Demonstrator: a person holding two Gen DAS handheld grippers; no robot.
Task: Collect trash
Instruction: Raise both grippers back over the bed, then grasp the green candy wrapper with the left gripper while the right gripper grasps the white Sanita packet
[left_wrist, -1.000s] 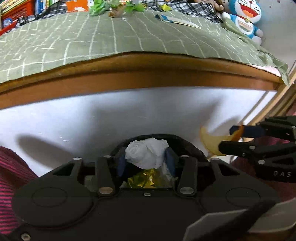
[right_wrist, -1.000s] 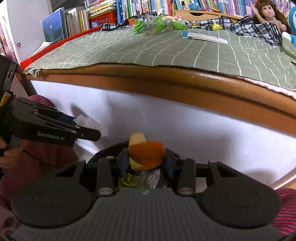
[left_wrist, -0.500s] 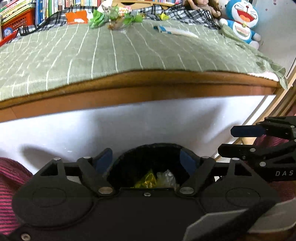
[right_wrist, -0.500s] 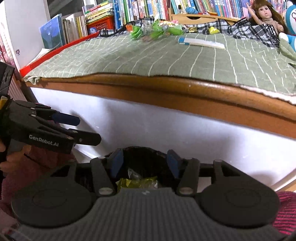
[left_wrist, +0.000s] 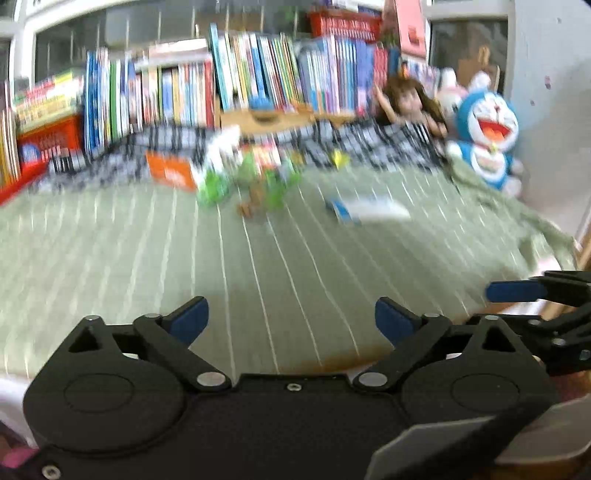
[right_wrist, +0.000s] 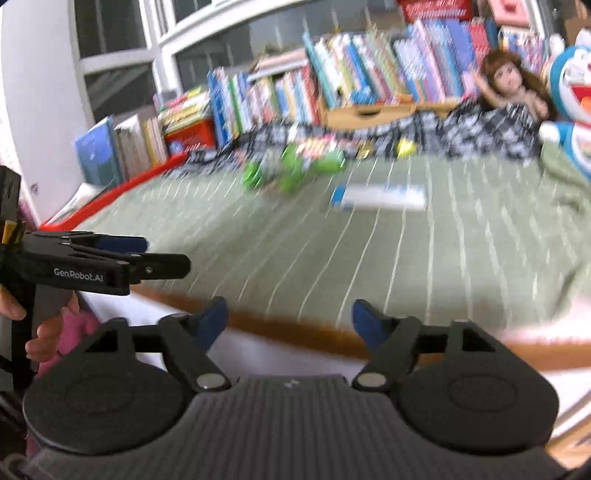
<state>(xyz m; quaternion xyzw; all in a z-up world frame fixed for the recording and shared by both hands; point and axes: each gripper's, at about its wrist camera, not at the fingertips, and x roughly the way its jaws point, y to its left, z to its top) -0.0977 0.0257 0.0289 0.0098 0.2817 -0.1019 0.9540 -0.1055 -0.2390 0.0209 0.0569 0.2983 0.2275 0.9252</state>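
Both views are blurred by motion. My left gripper (left_wrist: 291, 317) points over the green striped bedspread (left_wrist: 147, 258), its jaws opening wide with nothing between them. My right gripper (right_wrist: 290, 314) hangs above the wooden bed edge (right_wrist: 295, 328), jaws also opening and empty. A heap of green wrappers (left_wrist: 251, 181) (right_wrist: 291, 166) lies far back on the bed, with an orange packet (left_wrist: 170, 173) to its left. A small yellow scrap (left_wrist: 340, 158) (right_wrist: 404, 147) sits nearer the checked cloth. A blue-and-white flat packet (left_wrist: 365, 210) (right_wrist: 380, 195) lies in front of the heap. The bin is out of view.
Rows of books (left_wrist: 221, 85) line the back. A doll (right_wrist: 509, 85) and a blue plush toy (left_wrist: 484, 136) sit at the right end on a checked cloth (right_wrist: 461, 133). A red crate (left_wrist: 48, 136) stands at the left. A hand (right_wrist: 48, 332) holds the left gripper.
The left gripper dropped a white tissue wad and the right an orange peel into the black bin. Both then rose and tilted up to face the bed, jaws spreading wider.
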